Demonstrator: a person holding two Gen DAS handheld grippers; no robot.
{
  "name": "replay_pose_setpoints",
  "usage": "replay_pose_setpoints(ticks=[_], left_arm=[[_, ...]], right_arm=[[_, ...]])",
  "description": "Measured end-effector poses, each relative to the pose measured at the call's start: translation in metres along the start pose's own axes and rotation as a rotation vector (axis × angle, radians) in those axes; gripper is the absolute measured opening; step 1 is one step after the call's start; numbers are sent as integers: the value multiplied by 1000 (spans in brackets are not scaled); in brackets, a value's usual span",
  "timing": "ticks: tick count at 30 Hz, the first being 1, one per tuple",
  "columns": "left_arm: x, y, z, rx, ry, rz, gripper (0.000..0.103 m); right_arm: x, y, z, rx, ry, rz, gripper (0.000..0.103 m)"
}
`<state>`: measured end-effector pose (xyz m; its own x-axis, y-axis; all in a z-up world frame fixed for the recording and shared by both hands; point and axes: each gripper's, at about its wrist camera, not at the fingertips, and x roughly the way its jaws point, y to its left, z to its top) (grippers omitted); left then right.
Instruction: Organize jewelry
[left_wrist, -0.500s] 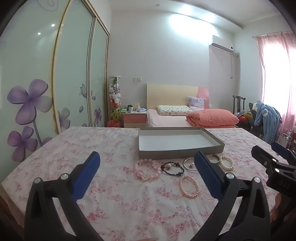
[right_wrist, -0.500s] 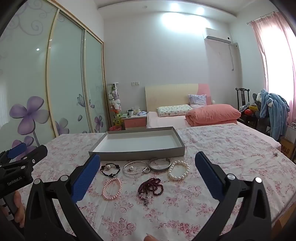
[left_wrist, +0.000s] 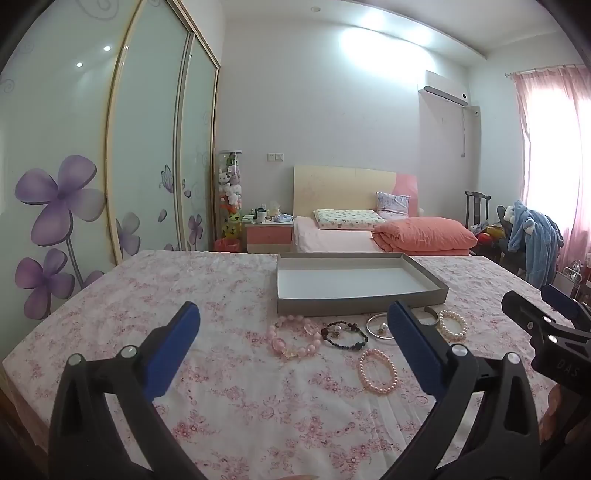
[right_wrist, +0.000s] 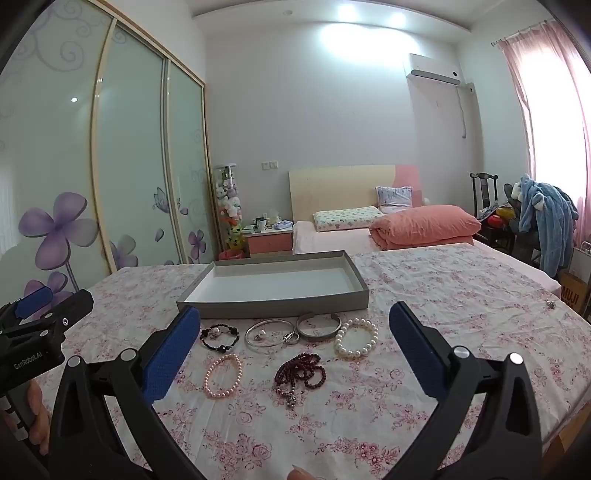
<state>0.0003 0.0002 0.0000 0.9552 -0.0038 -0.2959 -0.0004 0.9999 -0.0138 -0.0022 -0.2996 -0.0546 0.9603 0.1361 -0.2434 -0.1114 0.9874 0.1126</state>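
Note:
An empty grey tray (left_wrist: 362, 300) (right_wrist: 273, 305) sits on the flowered cloth. In front of it lie several bracelets: a big pink bead one (left_wrist: 295, 336), a black bead one (left_wrist: 344, 335) (right_wrist: 219, 336), a silver bangle (right_wrist: 269, 332), a silver cuff (right_wrist: 319, 326), a white pearl one (left_wrist: 452, 325) (right_wrist: 357, 338), a small pink pearl one (left_wrist: 378, 371) (right_wrist: 223, 376) and a dark red bead string (right_wrist: 300, 374). My left gripper (left_wrist: 291, 336) is open and empty, held back from the jewelry. My right gripper (right_wrist: 294, 332) is open and empty too, at the right in the left wrist view (left_wrist: 543, 314).
A small silver piece (right_wrist: 551, 304) lies alone at the table's far right. A bed with an orange quilt (right_wrist: 424, 225), a nightstand (right_wrist: 267, 240) and a chair with blue clothes (right_wrist: 543, 221) stand behind the table. A wardrobe lines the left wall.
Both grippers have shifted only slightly; the jewelry and tray lie as before.

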Motion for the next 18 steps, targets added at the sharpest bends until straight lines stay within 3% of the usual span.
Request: replay_pose_setpoints(ticks=[18], left_arm=[[0,0,-4,-1,3,0,99]], right_arm=[[0,-1,-1,4,2,1,101]])
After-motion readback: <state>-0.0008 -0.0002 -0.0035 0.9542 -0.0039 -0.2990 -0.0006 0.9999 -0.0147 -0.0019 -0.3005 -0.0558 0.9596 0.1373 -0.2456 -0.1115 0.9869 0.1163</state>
